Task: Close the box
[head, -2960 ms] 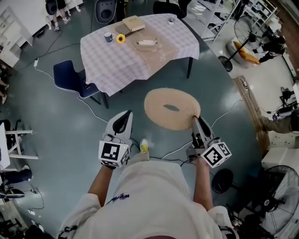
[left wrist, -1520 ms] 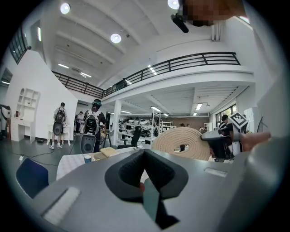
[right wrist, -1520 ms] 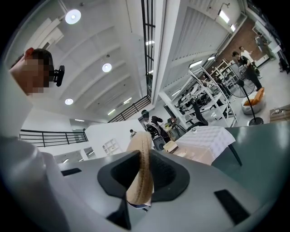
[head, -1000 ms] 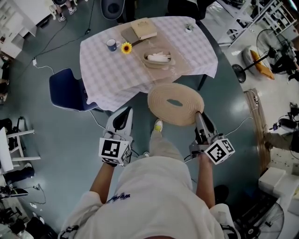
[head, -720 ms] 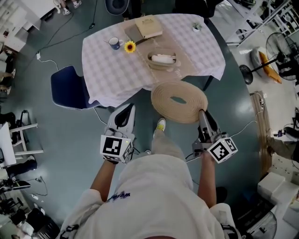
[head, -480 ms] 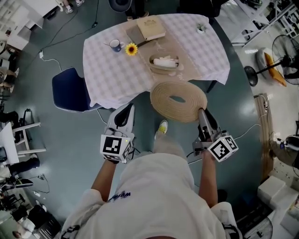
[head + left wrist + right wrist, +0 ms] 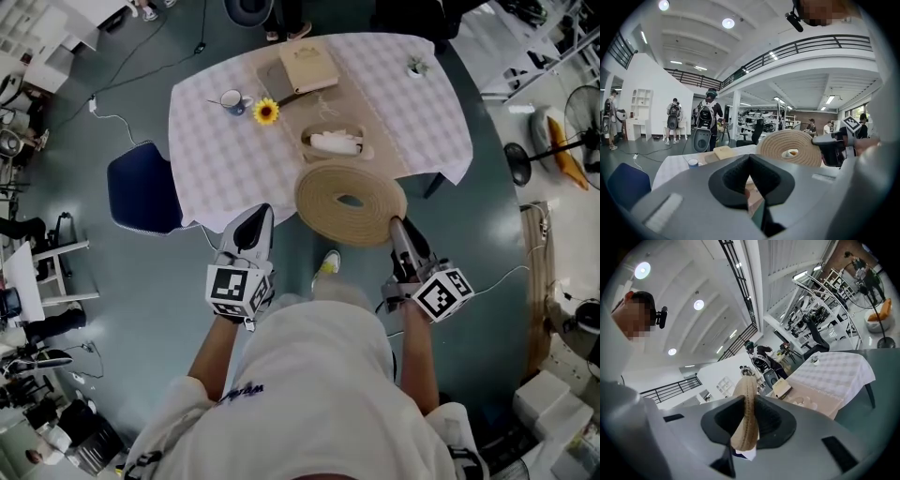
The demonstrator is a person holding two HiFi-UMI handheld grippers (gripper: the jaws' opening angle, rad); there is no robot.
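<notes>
My right gripper point(image 7: 394, 223): clamped on rim of round tan woven lid point(image 7: 349, 202). My left gripper point(image 7: 257, 214): shut, empty. Checked-cloth table point(image 7: 211, 141), upper frame: now nearer; lid placement likely next.

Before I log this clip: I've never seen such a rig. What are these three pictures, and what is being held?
No robot here: a person carries a hand-held gripper in each hand. The head view looks down from the person's head; each gripper view looks along that gripper's own jaws. The right gripper pinches the rim of a round woven mat near the table. The left gripper is shut on nothing. On the table lie a mug, a sunflower, a tan box and a basket.
</notes>
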